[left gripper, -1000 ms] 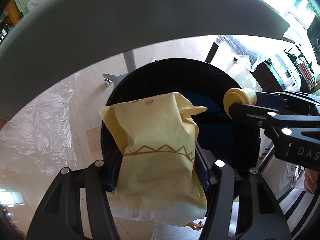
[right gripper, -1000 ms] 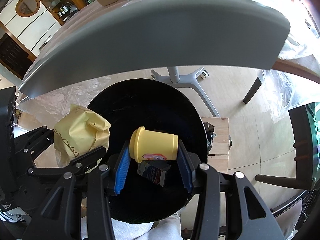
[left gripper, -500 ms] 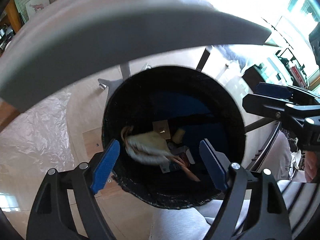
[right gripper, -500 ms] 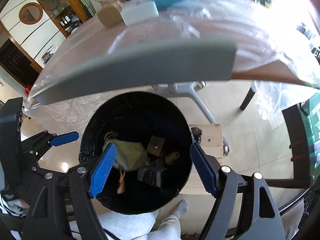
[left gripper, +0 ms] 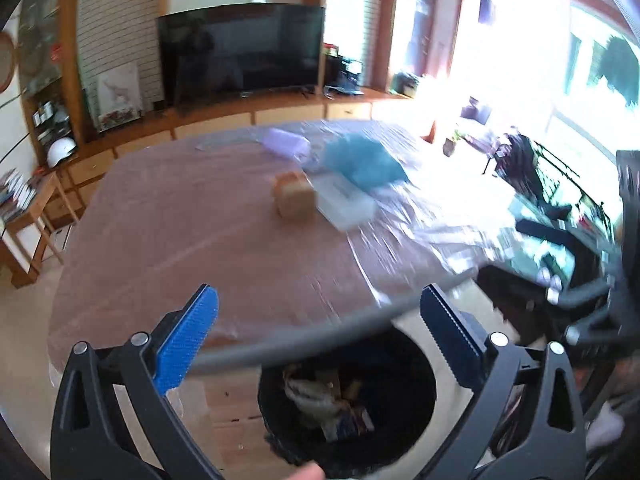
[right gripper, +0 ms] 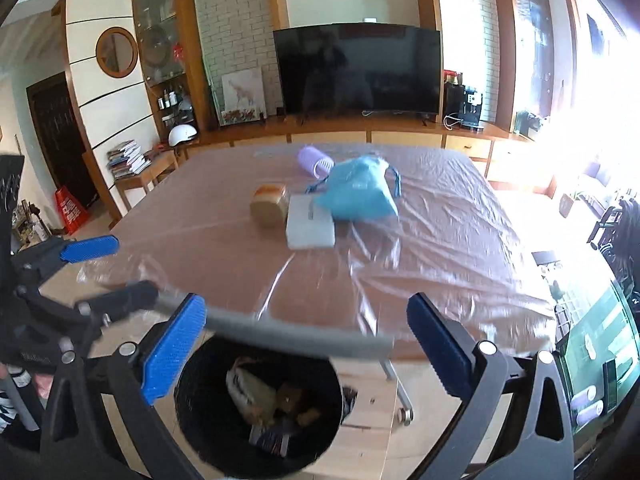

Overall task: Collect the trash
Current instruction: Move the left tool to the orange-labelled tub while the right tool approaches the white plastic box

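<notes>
A black bin stands on the floor below the table's grey edge. Inside it lie a crumpled yellow paper bag, a small printed box and other scraps. My left gripper hovers above the bin, jaws opening, nothing between them. Beside it, my right gripper is the same, jaws opening and empty. On the table lie a brown block, a white box, a blue pouch and a lilac cup.
Clear plastic sheet covers the table. The bin sits by a pale wooden board and a grey chair foot. A television and sideboard line the far wall. A small wooden side table stands at the left.
The left gripper let go of the yellow bag and the right gripper of the yellow cup; both dropped into the bin. Both grippers opened wide, rose and tilted up to show the tabletop.
</notes>
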